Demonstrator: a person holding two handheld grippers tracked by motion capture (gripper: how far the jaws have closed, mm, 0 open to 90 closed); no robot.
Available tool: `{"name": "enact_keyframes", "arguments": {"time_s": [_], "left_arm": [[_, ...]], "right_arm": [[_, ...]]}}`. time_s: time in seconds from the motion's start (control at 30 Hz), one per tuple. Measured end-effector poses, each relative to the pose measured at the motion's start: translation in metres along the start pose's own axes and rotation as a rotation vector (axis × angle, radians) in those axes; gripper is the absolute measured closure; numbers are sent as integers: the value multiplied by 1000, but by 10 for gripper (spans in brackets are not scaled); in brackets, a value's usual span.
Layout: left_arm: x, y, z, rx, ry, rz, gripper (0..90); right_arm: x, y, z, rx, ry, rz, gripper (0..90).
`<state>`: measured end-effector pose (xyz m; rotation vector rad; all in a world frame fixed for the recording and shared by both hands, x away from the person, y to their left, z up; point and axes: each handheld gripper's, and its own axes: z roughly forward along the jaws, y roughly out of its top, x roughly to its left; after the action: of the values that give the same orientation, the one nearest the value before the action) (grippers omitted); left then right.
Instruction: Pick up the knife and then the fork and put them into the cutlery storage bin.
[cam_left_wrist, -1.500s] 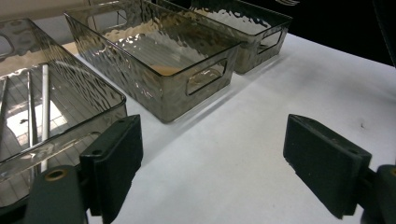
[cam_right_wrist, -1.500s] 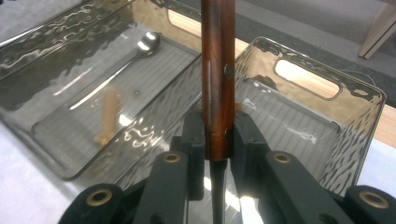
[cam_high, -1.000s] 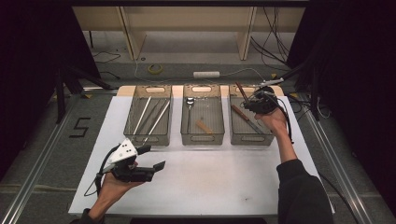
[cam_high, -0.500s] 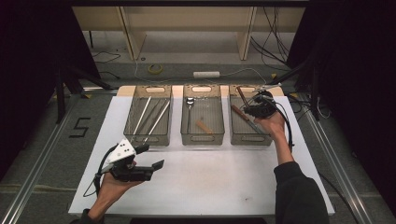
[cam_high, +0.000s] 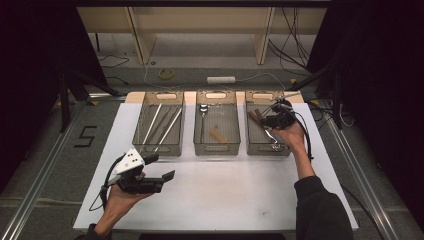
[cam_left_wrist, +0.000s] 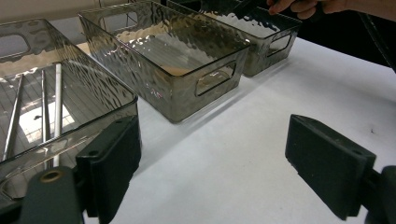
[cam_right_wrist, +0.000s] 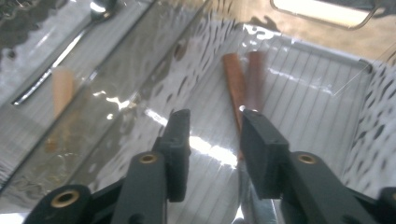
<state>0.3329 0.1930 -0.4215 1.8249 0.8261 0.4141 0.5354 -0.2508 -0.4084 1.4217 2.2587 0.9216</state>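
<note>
Three clear bins stand in a row on the white table (cam_high: 225, 195). My right gripper (cam_high: 268, 121) hangs inside the right bin (cam_high: 267, 150). Its jaws (cam_right_wrist: 215, 126) stand open with a narrow gap and nothing between them. Two brown sticks (cam_right_wrist: 236, 79) lie on the bin floor just beyond the tips, also seen from above (cam_high: 254, 116). My left gripper (cam_high: 161, 167) is held over the table's front left. Its jaws (cam_left_wrist: 217, 154) are wide open and bare, pointing at the bins.
The left bin (cam_high: 157, 148) holds several metal rods (cam_left_wrist: 56, 93). The middle bin (cam_high: 216, 147) holds a spoon (cam_high: 202, 111) and a pale wooden piece (cam_high: 217, 135). Cables and a tape roll (cam_high: 166, 73) lie on the floor behind the table.
My right gripper has shifted a little left and toward the near side over the right bin. The left gripper has stayed put.
</note>
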Motion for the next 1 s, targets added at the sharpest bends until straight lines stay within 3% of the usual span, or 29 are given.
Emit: {"name": "enact_keyframes", "arguments": {"time_s": [0.17, 0.47, 0.7, 0.77, 1.0], "left_arm": [[0, 0, 1, 2, -8, -6, 178], [1, -1, 2, 13, -13, -10, 178], [1, -1, 2, 16, -22, -21, 178], [2, -1, 2, 12, -40, -48, 177], [1, -1, 1, 10, -40, -44, 176]], "right_arm": [[4, -1, -11, -13, 30, -1, 532], [13, -7, -30, -86, 80, -2, 453], [29, -18, -40, -133, 120, -30, 361], [35, -22, -45, -148, 133, -38, 337], [52, -35, -62, -230, 203, -56, 321]]}}
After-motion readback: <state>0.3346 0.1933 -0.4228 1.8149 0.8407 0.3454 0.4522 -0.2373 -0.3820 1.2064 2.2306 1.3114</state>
